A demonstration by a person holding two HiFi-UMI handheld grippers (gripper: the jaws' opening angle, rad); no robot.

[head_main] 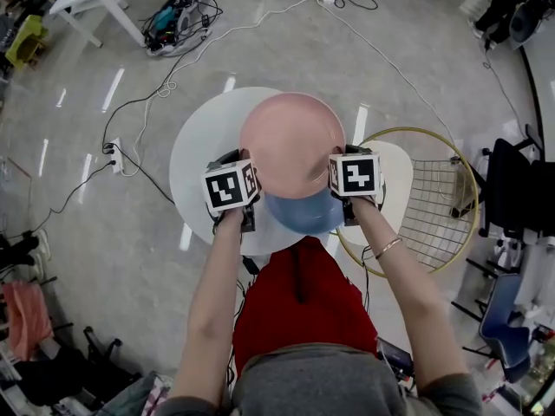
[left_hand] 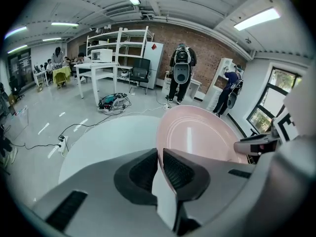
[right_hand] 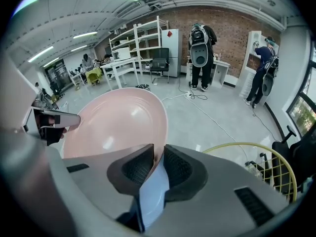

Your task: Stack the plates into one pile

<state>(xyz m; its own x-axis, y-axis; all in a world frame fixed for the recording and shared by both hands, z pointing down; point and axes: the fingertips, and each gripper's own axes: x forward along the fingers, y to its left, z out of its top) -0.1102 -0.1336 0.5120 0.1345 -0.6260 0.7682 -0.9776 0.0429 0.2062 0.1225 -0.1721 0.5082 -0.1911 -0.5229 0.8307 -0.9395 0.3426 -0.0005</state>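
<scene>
I have 1 pink plate [head_main: 292, 144] up between both claws. It is round and shallow with a glossy face, and faint rings run around its well. The left gripper [left_hand: 160, 157] pinches the plate's left rim, 1 pad on each face. The right gripper [right_hand: 158, 154] pinches the right rim the same way, so the plate spans the gap between the 2 claws. It sits over the round white table [head_main: 204, 141]. A pale blue plate [head_main: 303, 213] lies on the table's near edge, partly covered by the pink one's near rim and closer to my right claw. Just right of the table stands a round wire basket [head_main: 434, 206] with a yellow rim. A pale rounded shape shows inside its ring, and I cannot tell what it is.
</scene>
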